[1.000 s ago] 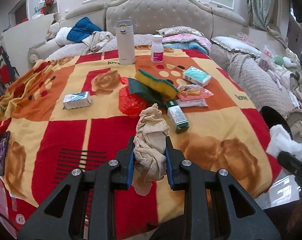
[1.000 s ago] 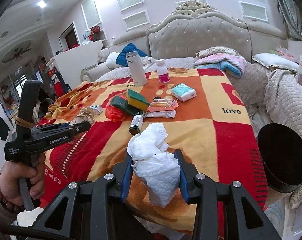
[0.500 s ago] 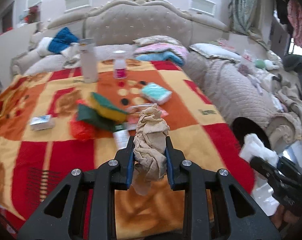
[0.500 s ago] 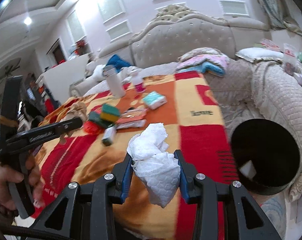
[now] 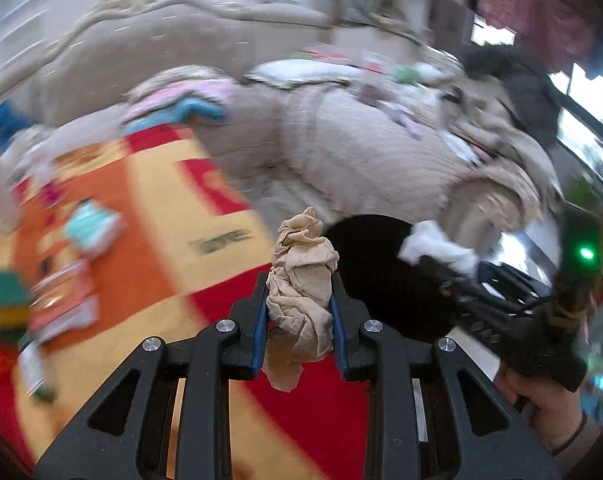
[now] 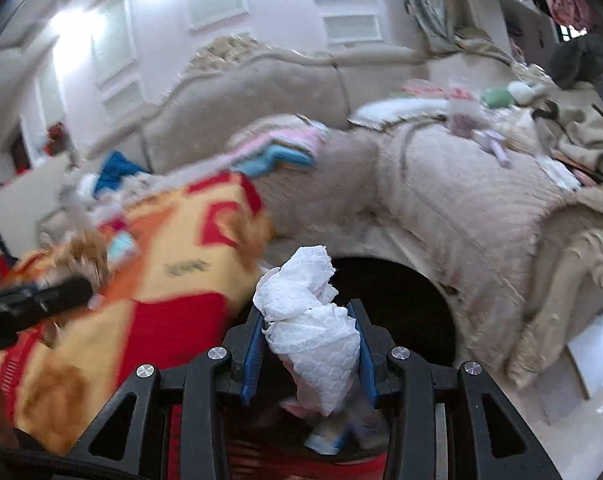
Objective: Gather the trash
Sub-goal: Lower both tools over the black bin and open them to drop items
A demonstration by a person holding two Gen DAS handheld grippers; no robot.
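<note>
Right tongs (image 6: 309, 344) pinching white crumpled tissue (image 6: 307, 320), over black bin (image 6: 413, 312), beside patterned blanket (image 6: 173, 280)

Black gripper (image 5: 299, 316) frames, silver screws, blue-padded fingers (image 6: 251, 354); bare-skinned hand (image 5: 549, 412).

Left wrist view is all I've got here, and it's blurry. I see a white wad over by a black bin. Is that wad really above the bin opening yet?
Observer: In the right wrist view the white tissue wad sits clamped in the right gripper, with the black bin opening directly behind and below it.
Operator: Is there anything in the bin already?
Observer: Yes, the right wrist view shows some blurred scraps at the bottom, one of them blue and white.
Operator: And my left gripper?
Observer: From the right wrist view, the left gripper is over the blanket, left of the bin, not over the opening.
</note>
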